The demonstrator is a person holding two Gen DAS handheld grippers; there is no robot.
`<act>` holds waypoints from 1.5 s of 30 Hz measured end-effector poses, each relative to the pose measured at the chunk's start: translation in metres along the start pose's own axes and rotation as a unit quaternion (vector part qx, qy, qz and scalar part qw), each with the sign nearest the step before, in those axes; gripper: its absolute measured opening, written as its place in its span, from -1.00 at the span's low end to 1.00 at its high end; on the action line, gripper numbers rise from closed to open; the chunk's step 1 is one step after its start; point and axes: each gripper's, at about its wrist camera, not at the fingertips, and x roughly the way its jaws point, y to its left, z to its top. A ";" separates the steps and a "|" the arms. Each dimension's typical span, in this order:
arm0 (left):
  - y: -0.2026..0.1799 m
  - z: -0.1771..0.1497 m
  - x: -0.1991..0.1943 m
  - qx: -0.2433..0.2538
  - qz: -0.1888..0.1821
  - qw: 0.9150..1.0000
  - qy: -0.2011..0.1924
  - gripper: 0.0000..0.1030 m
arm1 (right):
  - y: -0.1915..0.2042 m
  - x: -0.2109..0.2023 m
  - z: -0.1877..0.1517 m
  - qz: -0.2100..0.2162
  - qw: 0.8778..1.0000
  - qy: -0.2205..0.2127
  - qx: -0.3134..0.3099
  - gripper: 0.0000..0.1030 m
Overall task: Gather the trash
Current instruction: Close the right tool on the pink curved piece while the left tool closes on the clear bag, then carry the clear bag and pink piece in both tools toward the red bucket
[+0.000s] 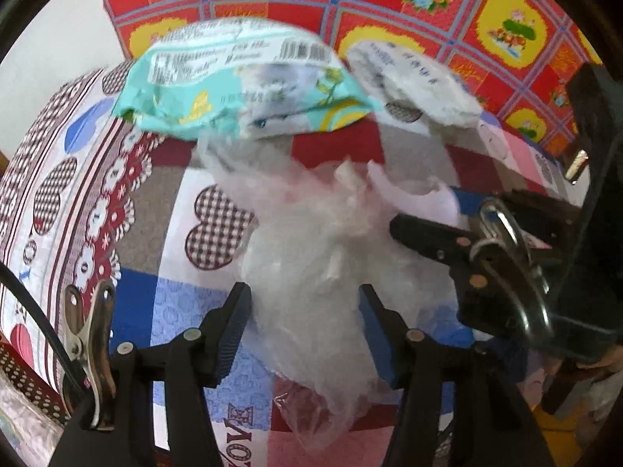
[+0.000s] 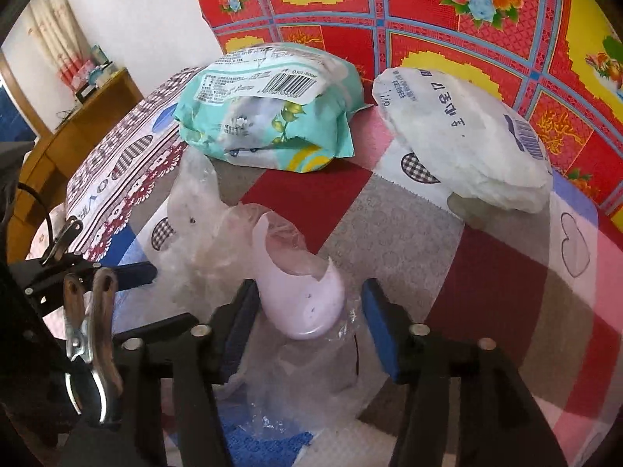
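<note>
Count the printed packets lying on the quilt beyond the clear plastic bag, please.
2: a teal packet at the far left beside the bag's top, and a white packet to its right near the red cloth. More may lie outside both views.

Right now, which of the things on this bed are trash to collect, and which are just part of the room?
Trash to collect:
- clear plastic bag
- pink plastic piece, between the right tool's open jaws
- teal wrapper pack
- white printed packet

Just lying about:
- patchwork bedsheet
- red floral cloth
- wooden cabinet
</note>
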 end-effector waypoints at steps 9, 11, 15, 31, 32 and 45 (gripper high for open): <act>0.001 -0.004 0.000 0.002 0.001 1.000 -0.010 0.22 | -0.046 -0.043 -0.017 -0.008 0.993 -0.056 0.103 -0.20; 0.002 -0.003 0.000 -0.001 -0.001 1.000 -0.008 0.22 | -0.056 -0.053 -0.025 -0.012 0.991 -0.061 0.116 -0.20; 0.004 0.005 0.001 -0.009 -0.016 1.000 0.002 0.28 | -0.072 -0.070 -0.046 -0.019 0.987 -0.065 0.145 -0.20; -0.027 0.033 0.021 0.057 0.030 0.998 -0.011 0.39 | -0.083 -0.101 -0.097 -0.018 0.974 -0.084 0.209 -0.20; -0.026 0.033 0.022 0.051 0.032 0.998 -0.012 0.40 | -0.082 -0.102 -0.098 -0.018 0.974 -0.085 0.210 -0.20; -0.042 0.040 0.015 0.044 0.027 0.998 -0.028 -0.48 | -0.071 -0.112 -0.102 -0.017 0.975 -0.089 0.202 -0.20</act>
